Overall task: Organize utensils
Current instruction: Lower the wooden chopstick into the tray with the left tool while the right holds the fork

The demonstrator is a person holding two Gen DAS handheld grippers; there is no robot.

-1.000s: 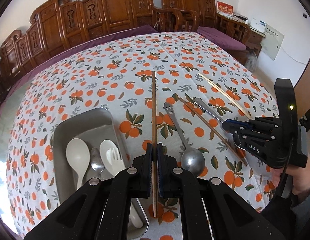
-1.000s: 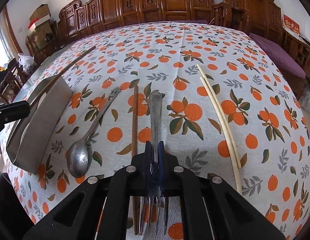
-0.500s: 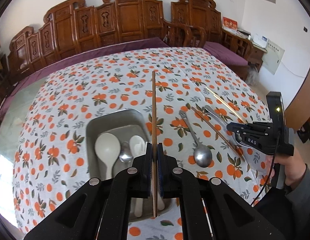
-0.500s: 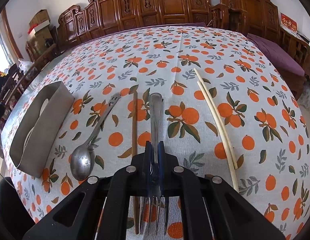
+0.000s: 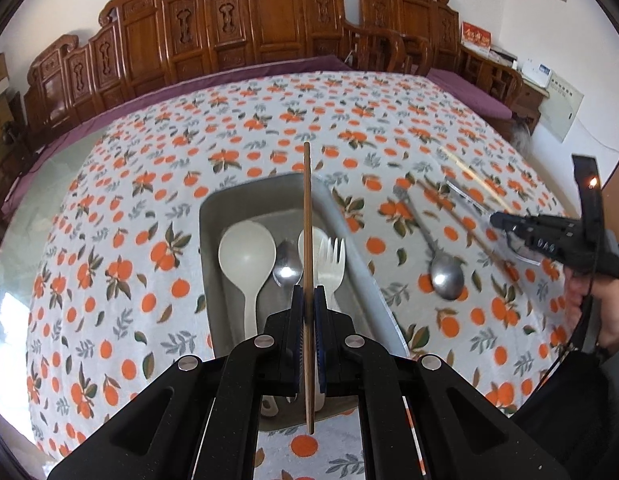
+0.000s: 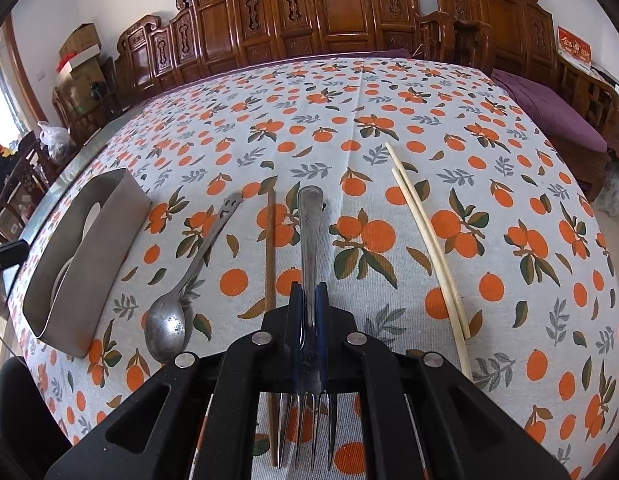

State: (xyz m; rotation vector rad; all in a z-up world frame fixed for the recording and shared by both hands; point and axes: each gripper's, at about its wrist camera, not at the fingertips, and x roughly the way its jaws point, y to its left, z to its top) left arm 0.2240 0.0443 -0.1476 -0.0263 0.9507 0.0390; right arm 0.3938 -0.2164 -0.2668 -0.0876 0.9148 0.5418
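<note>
Chopstick (image 5: 307, 216) clenched in left gripper (image 5: 308, 300) hangs over tray (image 5: 213, 216), lined up for dropping in; right gripper (image 6: 308, 300) grips fork (image 6: 309, 216), ready to follow.

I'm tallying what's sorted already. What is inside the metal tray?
In the tray: a white ladle, a metal spoon, a white fork and another white spoon, partly hidden behind the held chopstick. The gripper covers their handles.

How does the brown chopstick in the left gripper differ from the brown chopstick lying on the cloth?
The held chopstick is clamped in the left gripper and sits above the metal tray; the lying chopstick rests flat on the tablecloth, ungripped. The held one is near the white utensils in the tray; the lying one lies between the metal spoon and the metal fork. Both are dark brown and slim.
</note>
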